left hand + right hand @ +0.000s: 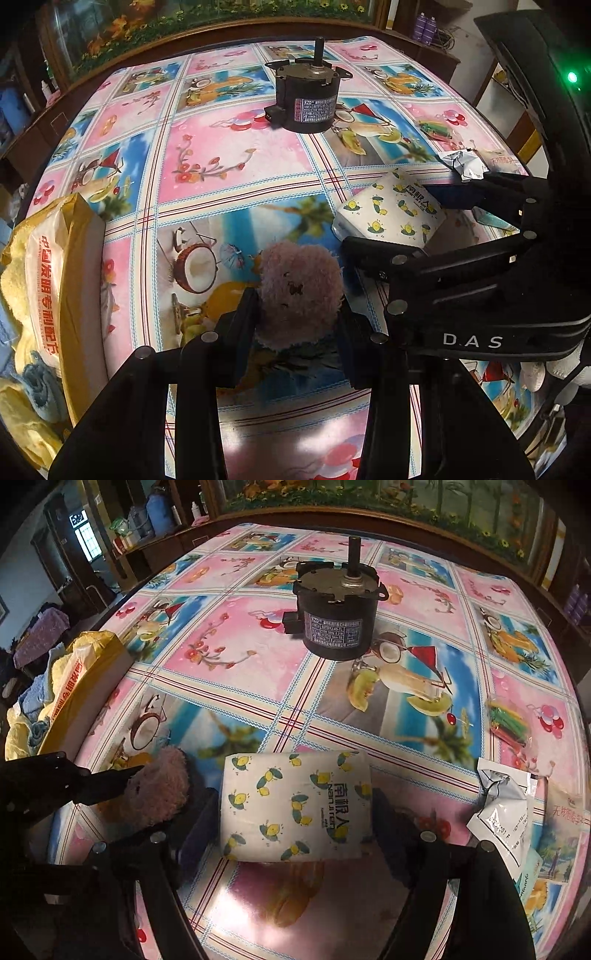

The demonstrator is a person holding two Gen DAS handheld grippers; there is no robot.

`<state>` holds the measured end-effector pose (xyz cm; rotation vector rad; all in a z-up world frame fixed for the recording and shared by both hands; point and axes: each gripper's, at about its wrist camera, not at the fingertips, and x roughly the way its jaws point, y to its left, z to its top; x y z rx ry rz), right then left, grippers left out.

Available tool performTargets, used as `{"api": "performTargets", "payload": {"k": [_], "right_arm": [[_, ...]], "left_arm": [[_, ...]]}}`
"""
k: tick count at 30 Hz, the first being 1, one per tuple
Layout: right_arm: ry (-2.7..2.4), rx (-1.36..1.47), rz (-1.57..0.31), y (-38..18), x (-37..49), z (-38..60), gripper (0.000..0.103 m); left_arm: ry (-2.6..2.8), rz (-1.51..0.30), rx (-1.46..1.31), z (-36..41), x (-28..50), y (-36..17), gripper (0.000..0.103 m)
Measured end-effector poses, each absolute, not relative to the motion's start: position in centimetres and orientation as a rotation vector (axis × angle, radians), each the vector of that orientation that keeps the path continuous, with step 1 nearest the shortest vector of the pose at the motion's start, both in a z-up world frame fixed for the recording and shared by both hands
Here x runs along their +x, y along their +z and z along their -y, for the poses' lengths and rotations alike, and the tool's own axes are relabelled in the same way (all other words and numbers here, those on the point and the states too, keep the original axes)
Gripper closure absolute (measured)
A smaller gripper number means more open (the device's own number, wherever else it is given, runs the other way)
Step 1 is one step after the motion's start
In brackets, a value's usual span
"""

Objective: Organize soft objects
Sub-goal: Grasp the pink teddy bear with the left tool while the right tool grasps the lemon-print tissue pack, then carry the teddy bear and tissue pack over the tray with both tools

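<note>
A fluffy pink plush toy [299, 295] sits between the fingers of my left gripper [297, 325], which press on both its sides; it also shows in the right wrist view [159, 786]. A white tissue pack with lemon print [295, 805] lies on the table between the fingers of my right gripper [295, 823], which stand at its two sides; whether they squeeze it I cannot tell. The pack also shows in the left wrist view [391, 214], with the right gripper [417, 225] around it.
A black motor [306, 99] stands at the table's middle back. An open yellow-and-white box [59, 280] holding yellow and blue towels sits at the left edge. Small packets [506, 808] and a bag of coloured sticks [508, 723] lie at the right. A floral tablecloth [207, 166] covers the table.
</note>
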<state>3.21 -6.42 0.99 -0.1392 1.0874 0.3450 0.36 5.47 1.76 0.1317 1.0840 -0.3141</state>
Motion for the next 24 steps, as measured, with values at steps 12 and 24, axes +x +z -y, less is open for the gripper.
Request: {"api": "performTargets", "payload": {"k": [12, 24], "right_arm": [[0.375, -0.03, -1.0, 4.0, 0.5, 7.9, 0.031], [0.573, -0.018, -0.906, 9.1, -3.4, 0.9, 0.031]], "left_arm": [[-0.363, -0.975, -0.093, -9.2, -4.3, 6.3, 0.064], [-0.089, -0.788, -0.198, -21.5, -11.9, 9.8, 0.064]]}}
